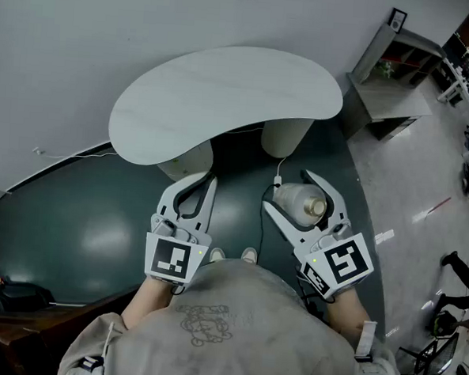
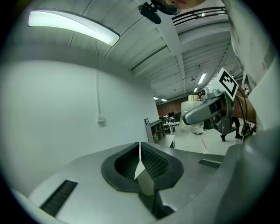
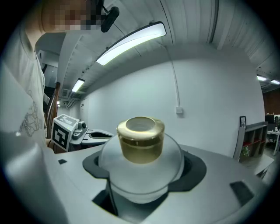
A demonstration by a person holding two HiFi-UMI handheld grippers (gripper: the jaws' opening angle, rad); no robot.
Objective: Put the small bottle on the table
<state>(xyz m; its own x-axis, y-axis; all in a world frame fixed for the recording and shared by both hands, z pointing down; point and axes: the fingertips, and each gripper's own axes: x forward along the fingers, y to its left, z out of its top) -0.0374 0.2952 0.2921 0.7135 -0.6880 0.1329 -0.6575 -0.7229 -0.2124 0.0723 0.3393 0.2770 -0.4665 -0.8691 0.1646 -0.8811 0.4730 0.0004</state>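
Note:
The small bottle (image 1: 299, 202), a white round body with a gold cap (image 3: 140, 138), lies level between the jaws of my right gripper (image 1: 291, 196), which is shut on it; the black pads press its sides. The bottle hangs over the dark floor, nearer me than the white kidney-shaped table (image 1: 224, 95) and below its right end in the head view. My left gripper (image 1: 205, 181) is shut with nothing in it; its ribbed pads (image 2: 151, 162) meet. It hovers level beside the right one, just short of the table's front edge.
Two cream legs (image 1: 285, 137) carry the table. A white cable (image 1: 278, 181) runs over the dark floor between the grippers. A grey shelf unit (image 1: 387, 93) stands at the right against the white wall. My shoes (image 1: 230, 255) show below.

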